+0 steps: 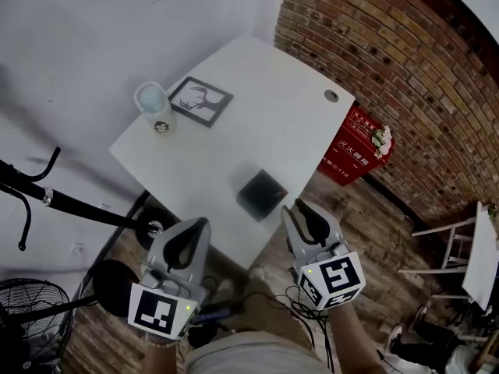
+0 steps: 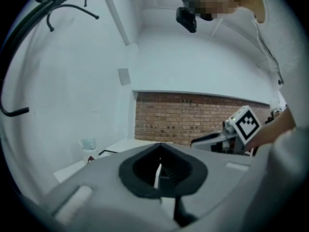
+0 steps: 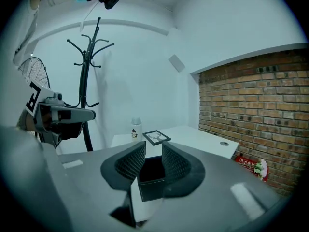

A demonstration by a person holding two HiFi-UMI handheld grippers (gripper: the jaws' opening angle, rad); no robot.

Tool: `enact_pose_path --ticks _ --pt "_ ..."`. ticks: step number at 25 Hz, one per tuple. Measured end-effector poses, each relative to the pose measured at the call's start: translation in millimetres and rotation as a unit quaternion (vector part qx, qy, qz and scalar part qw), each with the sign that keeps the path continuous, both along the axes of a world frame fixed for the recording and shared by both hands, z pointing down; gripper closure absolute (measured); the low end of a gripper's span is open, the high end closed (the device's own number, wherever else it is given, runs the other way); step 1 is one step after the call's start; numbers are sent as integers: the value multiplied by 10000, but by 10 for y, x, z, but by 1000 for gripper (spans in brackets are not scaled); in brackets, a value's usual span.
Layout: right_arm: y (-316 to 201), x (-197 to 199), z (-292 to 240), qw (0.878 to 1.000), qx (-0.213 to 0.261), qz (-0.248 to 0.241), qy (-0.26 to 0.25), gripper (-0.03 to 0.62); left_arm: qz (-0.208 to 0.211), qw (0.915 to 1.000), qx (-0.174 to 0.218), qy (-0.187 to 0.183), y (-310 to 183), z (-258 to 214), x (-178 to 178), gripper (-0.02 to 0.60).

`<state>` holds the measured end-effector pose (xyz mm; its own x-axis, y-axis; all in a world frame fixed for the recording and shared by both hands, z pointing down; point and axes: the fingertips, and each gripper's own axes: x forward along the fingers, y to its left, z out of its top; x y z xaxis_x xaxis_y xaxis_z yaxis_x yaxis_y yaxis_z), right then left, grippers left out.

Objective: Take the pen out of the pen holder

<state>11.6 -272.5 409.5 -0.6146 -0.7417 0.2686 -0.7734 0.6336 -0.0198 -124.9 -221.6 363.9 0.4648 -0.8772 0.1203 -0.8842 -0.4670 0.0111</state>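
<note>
A dark square pen holder stands near the front edge of the white table; no pen shows in it in any view. My right gripper hovers just in front of it at the table edge, open, and its ribbed pads frame the black pen holder with nothing between them. Lower left, off the table edge, is my left gripper. In the left gripper view the left gripper stands shut, with only a thin sliver of white table between its pads.
A clear bottle and a framed deer picture stand at the table's far left corner. A cable hole lies near the brick wall. A red box sits on the floor. A coat rack and a fan stand at the left.
</note>
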Motion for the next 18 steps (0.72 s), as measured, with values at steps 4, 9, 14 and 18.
enact_pose_path --ticks 4,9,14,18 --pt "-151 3 172 9998 -122 -78 109 502 -115 9999 -62 -34 -82 62 -1 586" --pt "-296 7 411 9989 -336 -171 260 502 -309 9994 -121 -3 -150 129 -19 586" --pt "-415 38 633 9977 -534 -219 341 502 -503 9980 -377 -32 -165 256 -40 586" --pt "-455 13 744 9968 -585 -378 389 502 -662 9975 -239 -47 -193 257 -52 586"
